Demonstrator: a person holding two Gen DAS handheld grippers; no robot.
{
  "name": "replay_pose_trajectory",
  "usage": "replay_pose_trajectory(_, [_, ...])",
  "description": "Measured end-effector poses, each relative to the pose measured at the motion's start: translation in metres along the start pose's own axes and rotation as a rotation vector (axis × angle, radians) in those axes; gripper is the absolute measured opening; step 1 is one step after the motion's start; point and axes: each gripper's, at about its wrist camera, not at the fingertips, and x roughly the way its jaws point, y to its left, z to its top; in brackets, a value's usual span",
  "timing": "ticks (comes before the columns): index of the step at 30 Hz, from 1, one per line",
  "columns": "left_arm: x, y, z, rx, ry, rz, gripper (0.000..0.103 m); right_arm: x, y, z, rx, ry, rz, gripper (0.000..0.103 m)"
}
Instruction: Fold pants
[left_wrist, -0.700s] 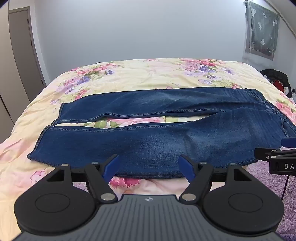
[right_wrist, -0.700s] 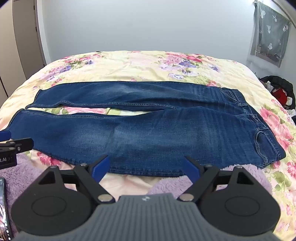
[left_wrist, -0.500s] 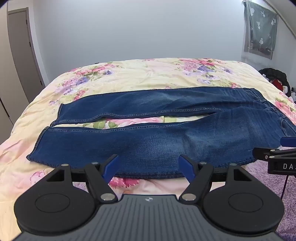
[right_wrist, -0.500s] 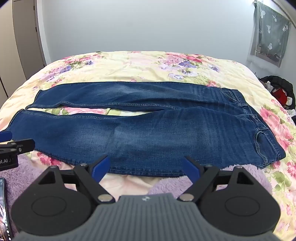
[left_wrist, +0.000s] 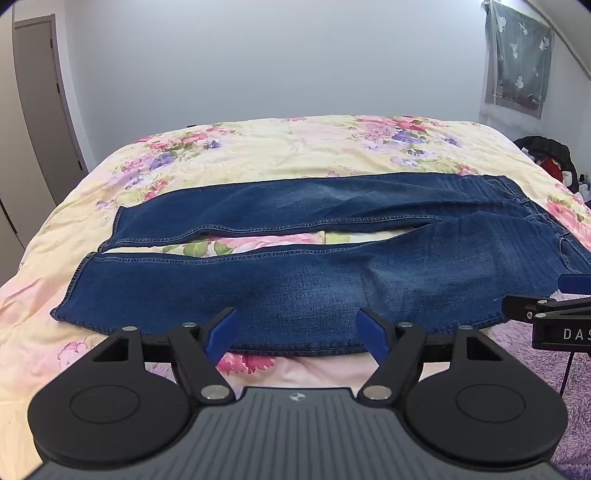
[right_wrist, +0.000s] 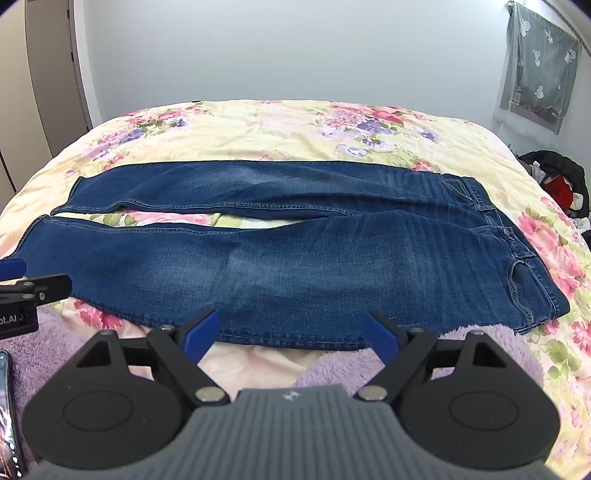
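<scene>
While the pants (left_wrist: 295, 291) are lying flat across the floral bed (left_wrist: 280, 151), both the left claw (left_wrist: 297, 328) and right claw (right_wrist: 291, 332) are hovering spread apart and empty, risking pinching only one denim layer, or the bedcover too.

The bed (right_wrist: 295, 125), covered by a yellow floral quilt (left_wrist: 295, 147), carries blue jeans (right_wrist: 295, 266) spread flat lengthwise along its near edge, waistband toward the right edge, with a purple fuzzy blanket (right_wrist: 332, 363) at the near edge.
</scene>
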Motion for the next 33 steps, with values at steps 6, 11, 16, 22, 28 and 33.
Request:
replay_pose_trajectory(6, [-0.0010,-0.0020,0.0008,0.003,0.001,0.004,0.085,-0.0018,0.0018,0.0017,0.001,0.001,-0.005,0.082])
replay_pose_trajectory(11, [-0.0016,-0.0021,0.0013,0.002,0.000,0.004,0.085,-0.0043,0.0023,0.0021,0.001,0.002,-0.003,0.082])
replay_pose_trajectory(16, [-0.0029,-0.0020,0.0022,0.003,-0.002,0.008,0.085,-0.0043,0.0007,0.0007,0.003,0.002,0.001,0.082])
replay_pose_trajectory(22, [-0.0064,0.0044,0.0054,-0.006,-0.010,0.009,0.085,-0.0014,0.0020,0.0018,0.002,0.004,0.002,0.082])
replay_pose_trajectory(28, [-0.0075,0.0062,0.0076,-0.005,-0.021,0.003,0.085,-0.0001,0.0011,0.0028,0.005,0.005,-0.006,0.082])
replay_pose_trajectory(33, [-0.0104,0.0046,0.0085,0.000,-0.032,-0.002,0.085,-0.0005,0.0013,0.0025,0.011,0.004,-0.009,0.082])
